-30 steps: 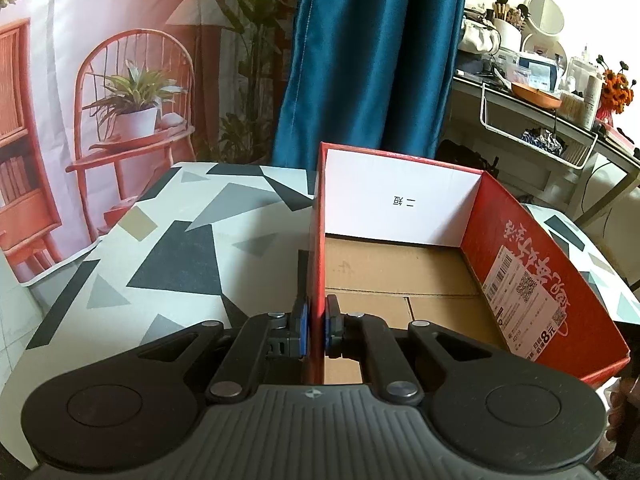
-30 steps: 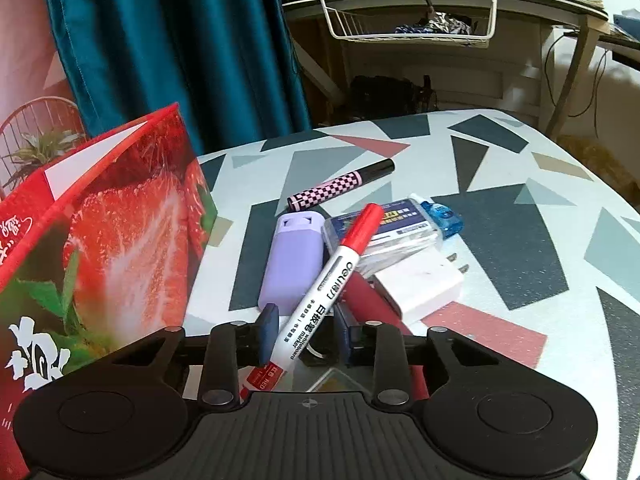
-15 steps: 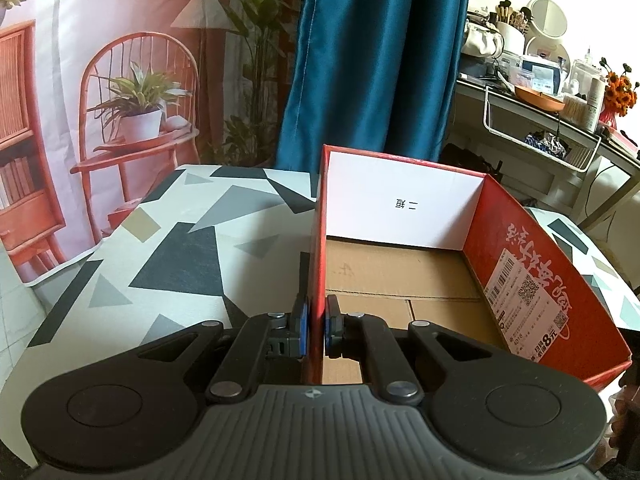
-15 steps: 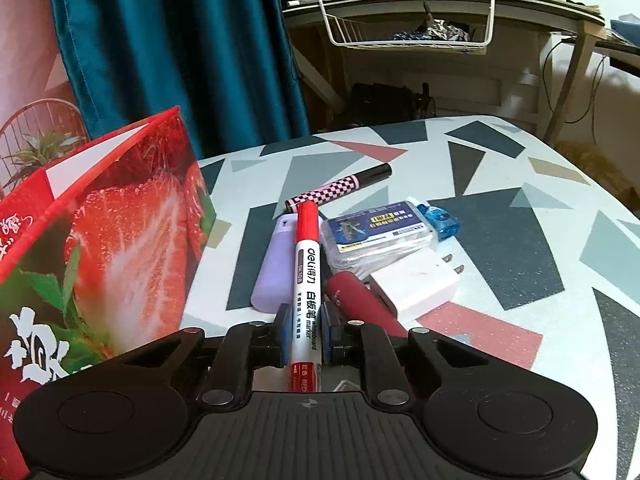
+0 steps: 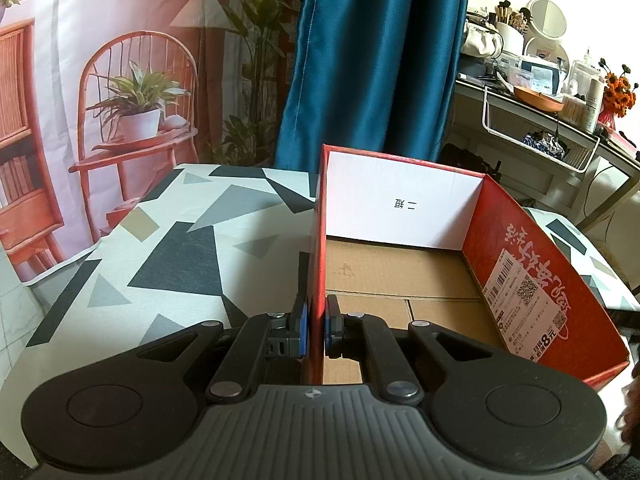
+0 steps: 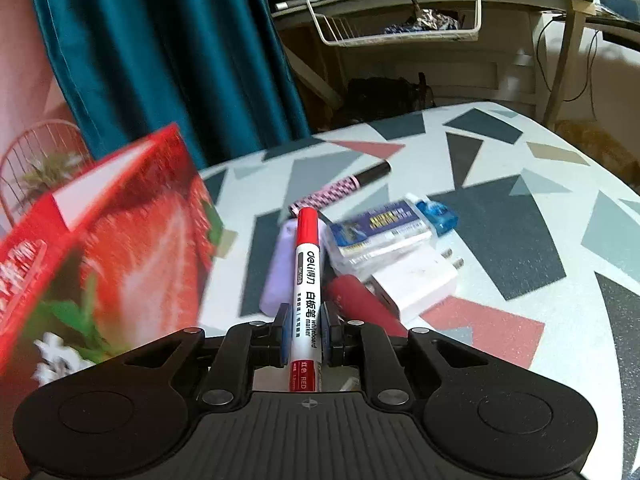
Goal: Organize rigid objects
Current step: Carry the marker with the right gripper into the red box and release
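Note:
My left gripper [image 5: 315, 330] is shut on the left wall of the red cardboard box [image 5: 532, 276], which stands open with a bare brown bottom. My right gripper [image 6: 305, 330] is shut on a red-capped whiteboard marker [image 6: 307, 264] and holds it above the table, cap pointing forward. The box's strawberry-printed side [image 6: 120, 240] is to the left in the right wrist view. Below the marker lie a lilac case [image 6: 278, 272], a dark red tube [image 6: 360, 300], a white charger [image 6: 416, 282], a blue-labelled pack [image 6: 384, 228] and a checked pen [image 6: 340, 188].
The table [image 5: 168, 256] has a cloth with grey and black triangles. A blue curtain [image 5: 376, 60] hangs behind it. A cluttered shelf with a wire basket [image 6: 400, 24] stands at the back right. A printed backdrop with a chair [image 5: 132, 112] is at the left.
My right gripper closed on the marker, straightened it between the fingers and lifted it up from the pile. My left gripper stayed clamped on the box wall.

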Available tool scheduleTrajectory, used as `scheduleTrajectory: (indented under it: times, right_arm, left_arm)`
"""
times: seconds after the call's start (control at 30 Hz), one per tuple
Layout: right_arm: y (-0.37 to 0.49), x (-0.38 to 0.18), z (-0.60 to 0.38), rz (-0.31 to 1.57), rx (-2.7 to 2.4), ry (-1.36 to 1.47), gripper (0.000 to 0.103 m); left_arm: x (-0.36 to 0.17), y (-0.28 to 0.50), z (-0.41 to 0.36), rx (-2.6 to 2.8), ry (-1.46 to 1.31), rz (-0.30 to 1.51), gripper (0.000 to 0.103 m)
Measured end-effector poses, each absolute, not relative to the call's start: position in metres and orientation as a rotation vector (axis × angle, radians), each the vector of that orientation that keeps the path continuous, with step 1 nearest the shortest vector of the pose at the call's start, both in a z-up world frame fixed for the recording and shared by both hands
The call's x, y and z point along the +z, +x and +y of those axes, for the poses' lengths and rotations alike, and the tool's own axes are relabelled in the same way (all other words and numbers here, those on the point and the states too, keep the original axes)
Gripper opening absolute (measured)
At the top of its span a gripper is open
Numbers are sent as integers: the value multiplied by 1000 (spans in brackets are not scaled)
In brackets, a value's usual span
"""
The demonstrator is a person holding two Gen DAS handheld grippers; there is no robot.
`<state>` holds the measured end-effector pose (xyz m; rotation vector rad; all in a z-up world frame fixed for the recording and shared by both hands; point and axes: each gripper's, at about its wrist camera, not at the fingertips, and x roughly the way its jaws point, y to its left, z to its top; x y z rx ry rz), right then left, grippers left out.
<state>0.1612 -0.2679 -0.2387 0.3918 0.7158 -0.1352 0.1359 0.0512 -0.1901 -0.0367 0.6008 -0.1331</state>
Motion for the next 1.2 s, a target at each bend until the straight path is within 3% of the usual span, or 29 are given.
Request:
scheduleTrajectory:
  times: [0.4, 1.2]
  right_arm:
    - [180, -132, -215, 563, 100, 327, 14]
    - [171, -156, -176, 646, 163, 213, 15]
  left_arm:
    - [-190, 136, 52, -140, -34, 601, 9]
    - [-191, 135, 52, -143, -32, 601, 9]
